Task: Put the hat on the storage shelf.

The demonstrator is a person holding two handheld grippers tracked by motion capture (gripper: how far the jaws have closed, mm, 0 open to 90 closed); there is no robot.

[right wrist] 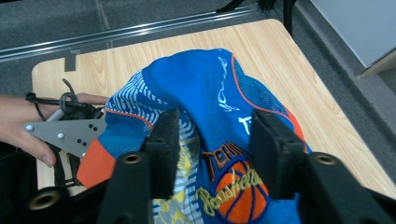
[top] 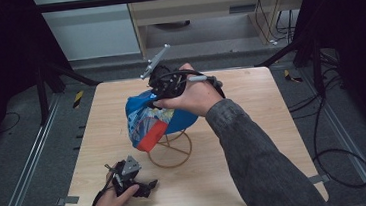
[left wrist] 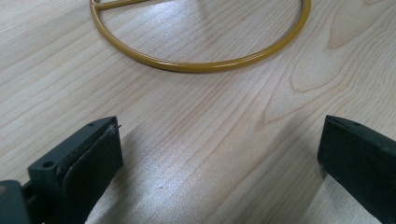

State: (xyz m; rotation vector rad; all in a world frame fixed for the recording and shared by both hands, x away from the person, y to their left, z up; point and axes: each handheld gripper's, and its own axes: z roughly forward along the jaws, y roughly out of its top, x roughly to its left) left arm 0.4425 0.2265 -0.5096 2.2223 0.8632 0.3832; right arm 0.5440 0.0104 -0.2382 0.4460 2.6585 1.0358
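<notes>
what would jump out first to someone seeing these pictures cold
The bright blue cap with orange trim and a basketball logo, draped over a gold wire stand at the middle of the light wooden table, draws the eye first. The right gripper sits over its crown, jaws apart with fabric bunched between them. The left gripper rests open near the table's front edge.
</notes>
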